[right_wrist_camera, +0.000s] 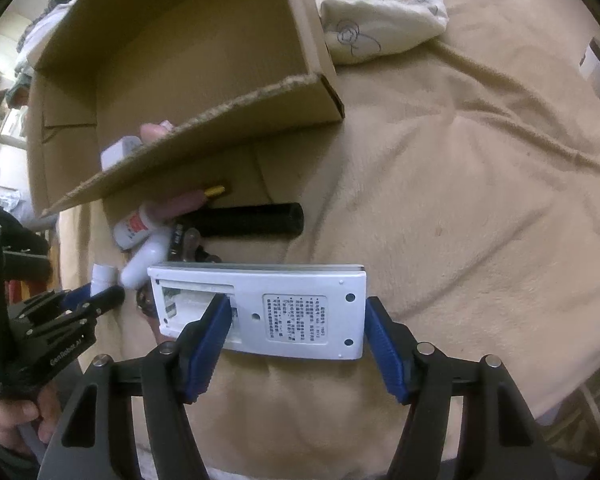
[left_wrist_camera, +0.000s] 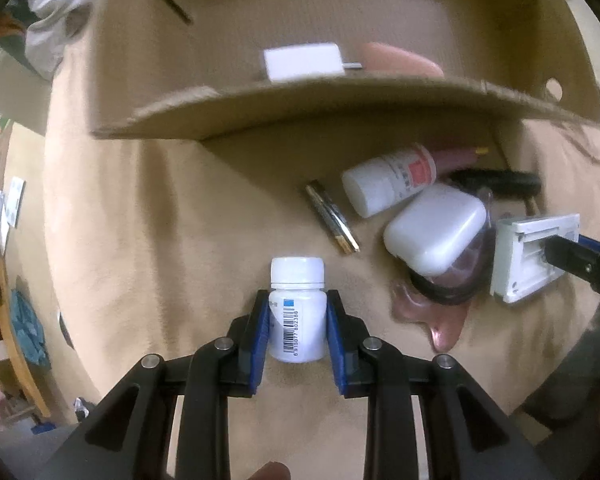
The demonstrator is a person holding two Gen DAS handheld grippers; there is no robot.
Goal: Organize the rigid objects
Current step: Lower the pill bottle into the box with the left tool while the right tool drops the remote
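- Left wrist view: my left gripper (left_wrist_camera: 298,320) is clamped on a small white pill bottle (left_wrist_camera: 297,308), pads tight on both sides, bottle lifted clear of the tan blanket (left_wrist_camera: 160,240) I judge.
- Cardboard box (left_wrist_camera: 340,104) sits just ahead; only a white charger (left_wrist_camera: 302,62) and something pink (left_wrist_camera: 400,60) are inside, so the sort is barely started.
- Left on the blanket: another white bottle (left_wrist_camera: 388,184), a white case (left_wrist_camera: 436,228), a gold-and-black pen (left_wrist_camera: 332,216), a dark tube (left_wrist_camera: 496,180) (all bunched under the box's near wall).
- That near wall is what the bottle must clear.
- Right wrist view: my right gripper (right_wrist_camera: 296,340) straddles a white flat device (right_wrist_camera: 260,312) lying back-up; the left pad sits in its open battery slot, the right pad is at its end. Whether they press yet, I cannot tell.
- My left gripper (right_wrist_camera: 80,308) is just beside it, a collision risk.
- A crumpled cream cloth (right_wrist_camera: 380,8) lies beyond the box, out of the way.
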